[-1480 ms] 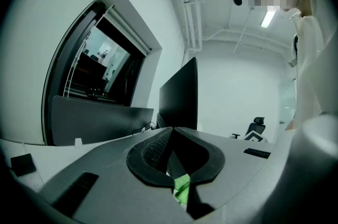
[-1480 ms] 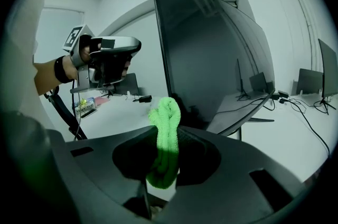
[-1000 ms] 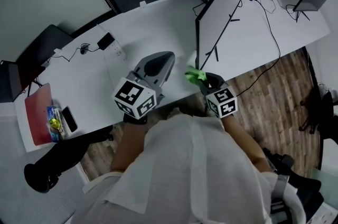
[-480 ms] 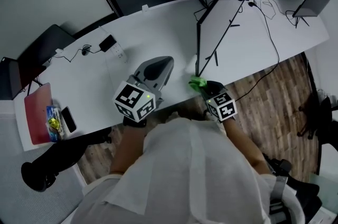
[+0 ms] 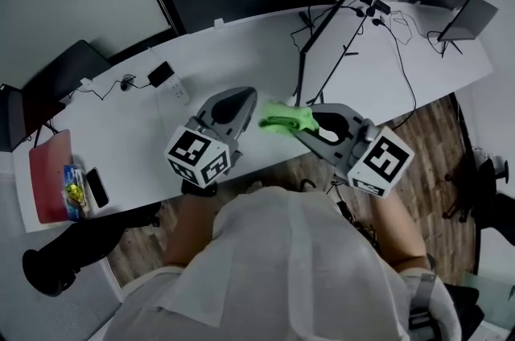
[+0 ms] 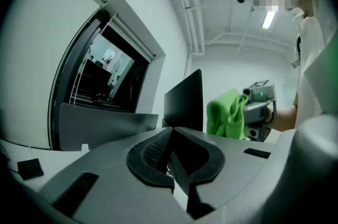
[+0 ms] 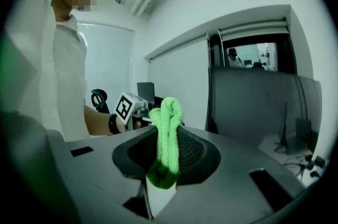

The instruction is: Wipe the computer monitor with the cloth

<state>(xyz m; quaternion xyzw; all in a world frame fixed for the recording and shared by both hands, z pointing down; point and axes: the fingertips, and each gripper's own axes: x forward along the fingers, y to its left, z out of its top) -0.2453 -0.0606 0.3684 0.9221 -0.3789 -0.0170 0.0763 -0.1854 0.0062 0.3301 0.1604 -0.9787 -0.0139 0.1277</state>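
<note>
In right claw (image 5: pixel 299 123): bunched green cloth (image 7: pixel 166 136), clamped tight. Held over near edge of white desk (image 5: pixel 241 50), just beside lower corner of monitor (image 5: pixel 334 34); contact with screen unclear from here. Left claw (image 6: pixel 170 132): pressed together, nothing between. Hovering over desk, near cloth, left of monitor.

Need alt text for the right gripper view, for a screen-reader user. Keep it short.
The right hand-held gripper has its jaws shut on a bunched green cloth that stands up between them. Behind it at left, a person in a white shirt holds the left hand-held gripper, with its square-marker cube showing.
</note>
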